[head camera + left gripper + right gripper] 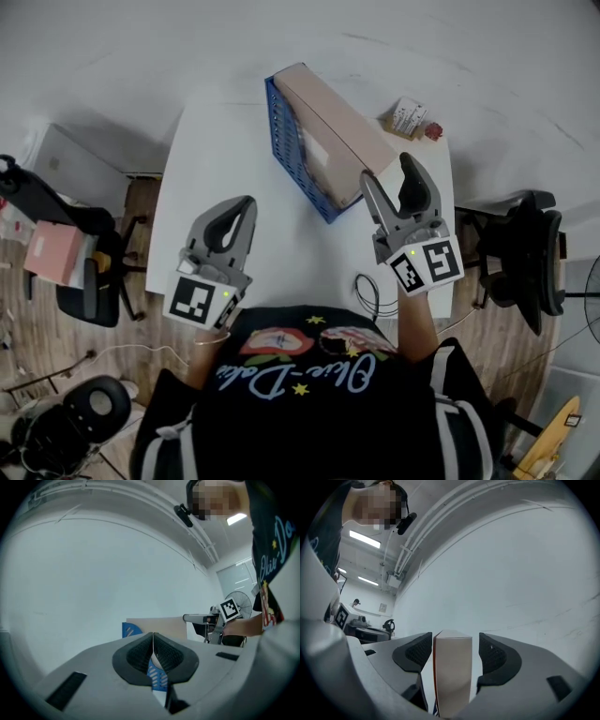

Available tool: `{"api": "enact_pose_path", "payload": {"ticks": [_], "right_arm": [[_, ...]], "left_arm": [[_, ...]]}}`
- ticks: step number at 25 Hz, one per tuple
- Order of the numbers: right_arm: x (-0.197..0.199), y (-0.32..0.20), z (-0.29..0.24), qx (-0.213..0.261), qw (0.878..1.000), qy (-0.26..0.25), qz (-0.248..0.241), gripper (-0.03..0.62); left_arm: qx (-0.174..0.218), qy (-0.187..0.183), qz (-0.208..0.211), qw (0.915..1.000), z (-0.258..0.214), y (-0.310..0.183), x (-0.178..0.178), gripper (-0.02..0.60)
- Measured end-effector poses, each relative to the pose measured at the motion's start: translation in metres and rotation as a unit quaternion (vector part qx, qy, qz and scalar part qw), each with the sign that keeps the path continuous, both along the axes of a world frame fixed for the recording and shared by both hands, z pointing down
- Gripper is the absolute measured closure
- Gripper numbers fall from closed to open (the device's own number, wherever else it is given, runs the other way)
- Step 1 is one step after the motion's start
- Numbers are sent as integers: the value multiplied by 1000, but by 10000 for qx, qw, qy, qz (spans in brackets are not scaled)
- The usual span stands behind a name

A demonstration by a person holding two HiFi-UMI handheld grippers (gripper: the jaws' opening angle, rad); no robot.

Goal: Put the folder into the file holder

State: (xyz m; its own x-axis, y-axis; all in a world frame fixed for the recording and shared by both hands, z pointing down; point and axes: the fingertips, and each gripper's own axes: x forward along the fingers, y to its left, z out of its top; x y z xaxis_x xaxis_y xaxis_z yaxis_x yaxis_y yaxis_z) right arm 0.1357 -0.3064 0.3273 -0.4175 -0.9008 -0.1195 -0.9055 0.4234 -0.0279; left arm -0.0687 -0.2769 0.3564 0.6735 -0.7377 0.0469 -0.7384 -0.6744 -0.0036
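A tan folder sits in the blue file holder at the back middle of the white table; its near end sticks out toward me. My right gripper is at that near end, open, and the folder's edge stands between the jaws with a gap on each side. My left gripper hangs over the table's left part, shut on nothing. In the left gripper view, beyond the left gripper, the file holder, the folder and the right gripper show.
A small printed box and a red item lie at the table's back right corner. A black cable curls at the near edge. Office chairs stand left and right of the table.
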Motion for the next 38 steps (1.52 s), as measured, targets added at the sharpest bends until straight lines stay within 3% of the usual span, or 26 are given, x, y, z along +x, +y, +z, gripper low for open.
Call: {"api": "enact_pose_path", "payload": {"ticks": [4,8,9,11,13,20,38], "right_arm": [[21,25,-4,41,9995,34,309,316],[35,47,10,-251,9982,102,539,326],[38,52,15,-329,9973,135,636,373],[45,60,25,-475,9951,197,844,527],[50,66,32,-600,9934,231,950,573],[49,75,48,-854,9916,323,919,594],[35,73,49,-853,9926,454,736,594]], "left_arm": [[-115,21,288,9995,3,2,20,577],[-164,7,584,9982,8,9,40,577],[-170,0,647,9978,9,11,44,577],[-198,-3,743,9970,12,14,51,577],[-220,-13,827,9963,13,17,56,577],[-197,-31,1001,9948,12,23,67,577],[-108,-79,950,9954,12,21,58,577]]}}
